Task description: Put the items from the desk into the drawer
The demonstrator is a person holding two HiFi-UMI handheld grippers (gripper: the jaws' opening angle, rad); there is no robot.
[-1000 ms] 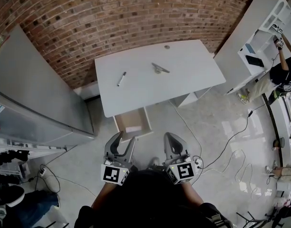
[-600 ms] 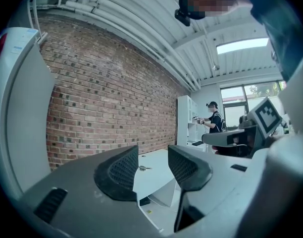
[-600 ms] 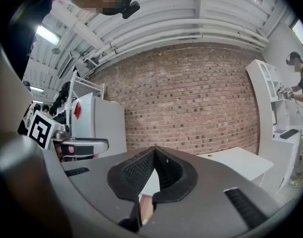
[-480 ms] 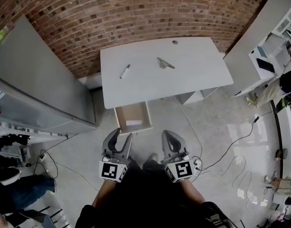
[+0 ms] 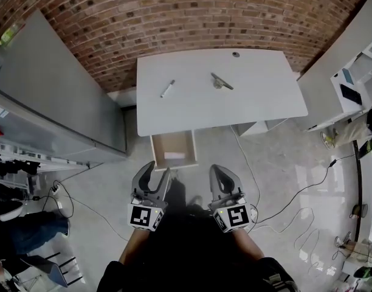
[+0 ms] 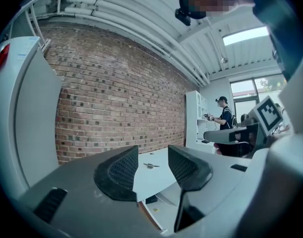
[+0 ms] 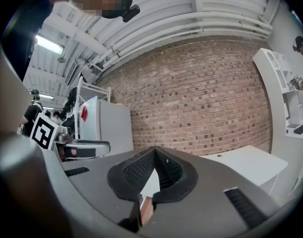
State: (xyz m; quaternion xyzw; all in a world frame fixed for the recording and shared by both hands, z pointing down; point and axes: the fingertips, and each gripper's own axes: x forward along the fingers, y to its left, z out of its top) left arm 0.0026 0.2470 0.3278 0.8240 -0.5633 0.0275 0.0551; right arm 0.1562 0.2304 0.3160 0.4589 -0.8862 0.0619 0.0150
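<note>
Pen [image 5: 168, 89] lies on desk [image 5: 265, 93], well ahead beyond open drawer [image 5: 171, 143], axis diagonal. Left gripper [image 5: 158, 170], jaws apart and empty, is nearer; right gripper [image 5: 217, 170] closed, empty.

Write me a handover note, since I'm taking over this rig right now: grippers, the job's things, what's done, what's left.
Left gripper: open, empty.
Right gripper: shut, empty.
Both are held short of the white desk.
Slim white marker pen and small grey metal item lie apart on the desk.
Brown-lined drawer under the desk's front edge stands open.
Done: drawer open.
Left: both items into the drawer.
</note>
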